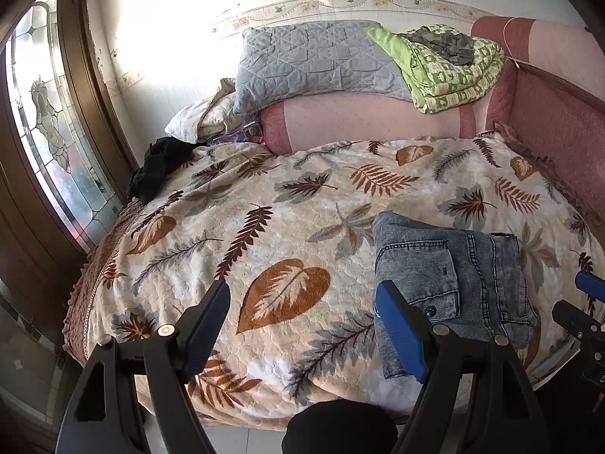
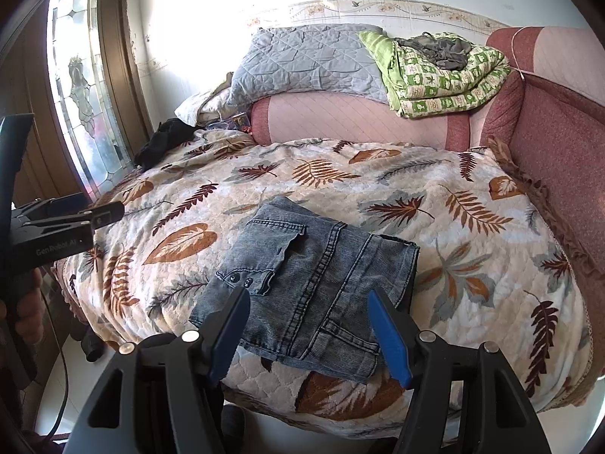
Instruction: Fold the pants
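Grey-blue denim pants (image 2: 302, 283) lie folded into a compact rectangle near the front edge of the leaf-patterned bedspread (image 2: 472, 227), pocket side up. My right gripper (image 2: 308, 327) is open and empty, jaws straddling the near edge of the pants just above them. In the left wrist view the pants (image 1: 450, 276) lie to the right. My left gripper (image 1: 302, 321) is open and empty over bare bedspread (image 1: 227, 227), left of the pants. The right gripper shows at that view's right edge (image 1: 584, 306).
A pink bolster (image 1: 370, 121) lies at the bed's back with a grey quilted pillow (image 1: 310, 56) and a green folded blanket (image 1: 453, 72) on it. Black clothing (image 1: 159, 166) sits at the back left corner. A pink headboard (image 2: 559, 143) borders the right. A glass door (image 1: 49, 113) stands left.
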